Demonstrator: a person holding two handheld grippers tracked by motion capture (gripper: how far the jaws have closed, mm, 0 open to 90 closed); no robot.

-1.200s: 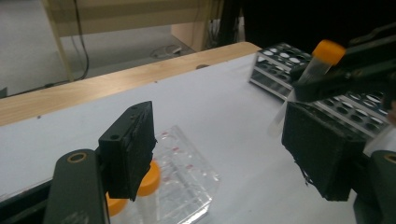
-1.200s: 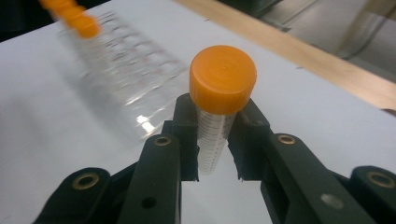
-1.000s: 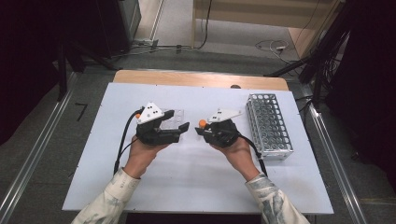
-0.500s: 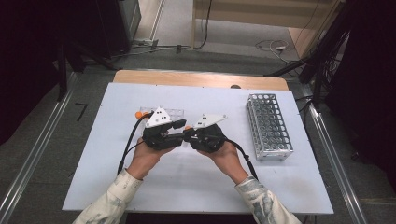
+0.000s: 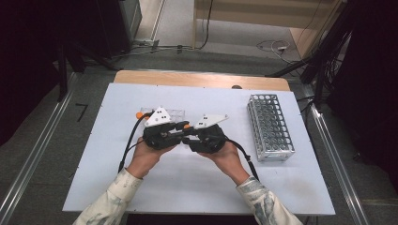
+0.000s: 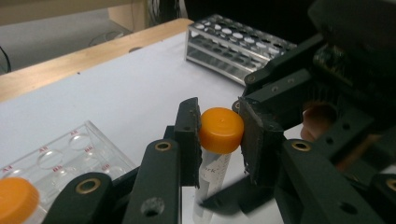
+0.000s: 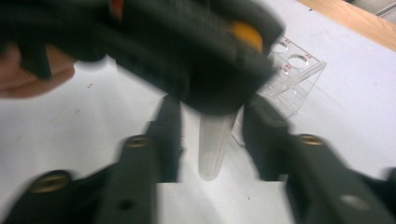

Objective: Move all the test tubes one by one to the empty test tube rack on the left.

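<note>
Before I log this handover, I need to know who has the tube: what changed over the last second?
The two hands came together at the table's middle. The left gripper has just closed on the orange-capped tube; the right gripper has just been opening, the tube's lower end between its jaws with gaps on both sides. The metal rack and clear tray stayed put.

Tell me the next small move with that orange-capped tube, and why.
Probably draw the right gripper back. The left gripper is clamped on the tube's orange cap, while the right jaws, just opened, stand apart from the tube's lower end, so the handover looks complete.
</note>
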